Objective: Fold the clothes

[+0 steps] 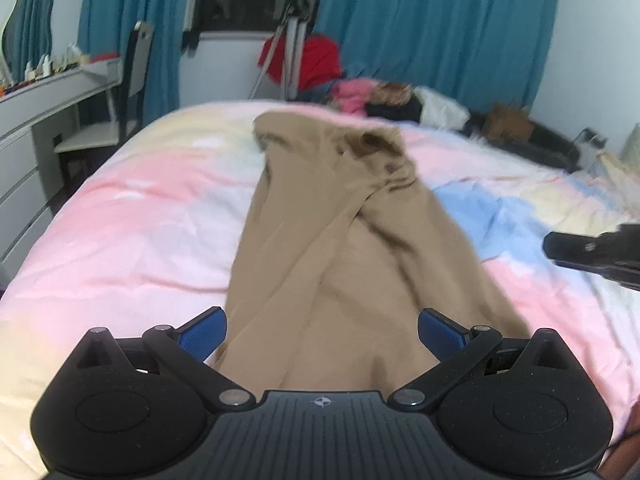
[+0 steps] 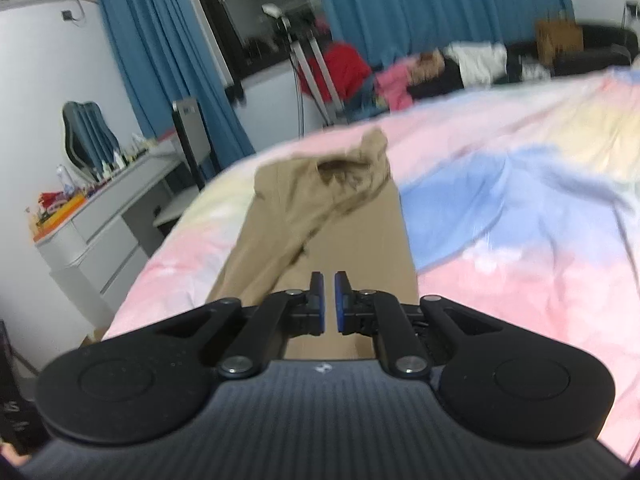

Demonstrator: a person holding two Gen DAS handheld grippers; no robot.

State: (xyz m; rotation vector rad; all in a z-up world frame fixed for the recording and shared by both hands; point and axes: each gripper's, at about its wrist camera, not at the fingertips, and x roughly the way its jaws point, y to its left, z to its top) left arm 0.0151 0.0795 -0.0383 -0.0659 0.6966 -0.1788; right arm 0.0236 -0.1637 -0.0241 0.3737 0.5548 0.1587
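A tan garment (image 1: 340, 220) lies lengthwise on the pastel bedspread (image 1: 140, 220), its far end bunched into a crumpled hump. My left gripper (image 1: 322, 314) hangs open and wide over the near end, its blue pads on either side of the cloth without pressing it. My right gripper (image 1: 592, 256) shows at the right edge, above the bedspread and apart from the garment. In the right wrist view the right gripper (image 2: 329, 276) is open by a narrow slit, nothing between its pads, with the tan garment (image 2: 320, 200) below and ahead on the bedspread (image 2: 500, 280).
A pile of mixed clothes (image 1: 380, 96) lies at the bed's far edge, with a red garment (image 1: 316, 60) and a tripod (image 1: 292, 40) behind it. A grey desk with bottles (image 1: 48, 96) and a chair (image 1: 132, 80) stand left of the bed. Blue curtains hang behind.
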